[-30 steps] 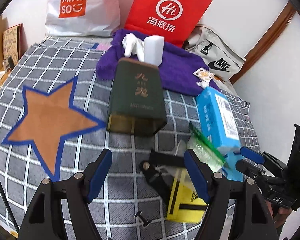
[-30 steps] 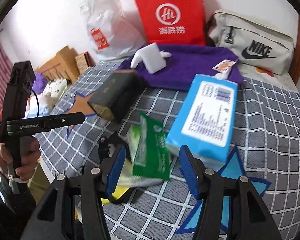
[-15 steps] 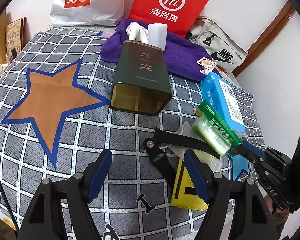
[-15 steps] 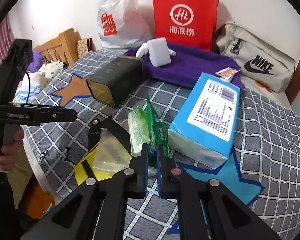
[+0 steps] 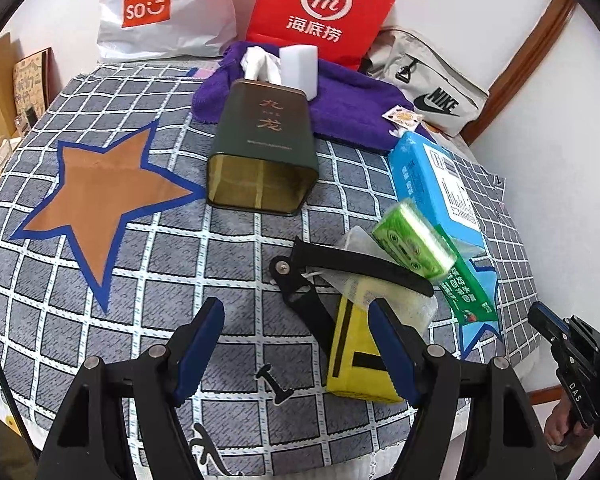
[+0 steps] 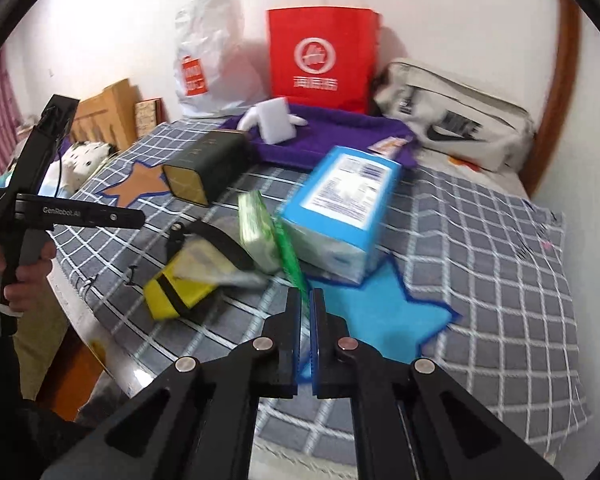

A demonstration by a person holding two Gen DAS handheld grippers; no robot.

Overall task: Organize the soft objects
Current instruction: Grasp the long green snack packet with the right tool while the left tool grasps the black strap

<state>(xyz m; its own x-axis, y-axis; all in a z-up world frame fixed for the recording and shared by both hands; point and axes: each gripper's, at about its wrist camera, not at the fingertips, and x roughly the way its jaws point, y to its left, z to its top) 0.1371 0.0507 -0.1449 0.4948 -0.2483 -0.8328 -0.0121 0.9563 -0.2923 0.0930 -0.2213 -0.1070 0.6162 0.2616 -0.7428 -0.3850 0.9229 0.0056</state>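
My right gripper [image 6: 305, 304] is shut on the edge of a green tissue pack [image 6: 260, 228] and holds it lifted above the bed; the pack also shows in the left wrist view [image 5: 416, 246]. My left gripper [image 5: 296, 344] is open and empty, low over the checked cover. A blue tissue pack [image 5: 432, 182] [image 6: 340, 204] lies at the right. A yellow pouch with a black strap [image 5: 356, 356] [image 6: 176, 288] lies by my left gripper's right finger. A dark green tin [image 5: 260, 148] lies on its side with its opening facing me.
A purple towel [image 5: 340, 100] with a white sponge block [image 5: 300, 72] lies at the back. A Miniso bag [image 5: 160, 8], a red paper bag [image 5: 320, 12] and a Nike bag [image 5: 428, 80] lean on the wall. The bed edge is close below.
My right gripper closed on the green pack and lifted it, pulling back toward the bed edge. My left gripper stayed open and drew back a little.
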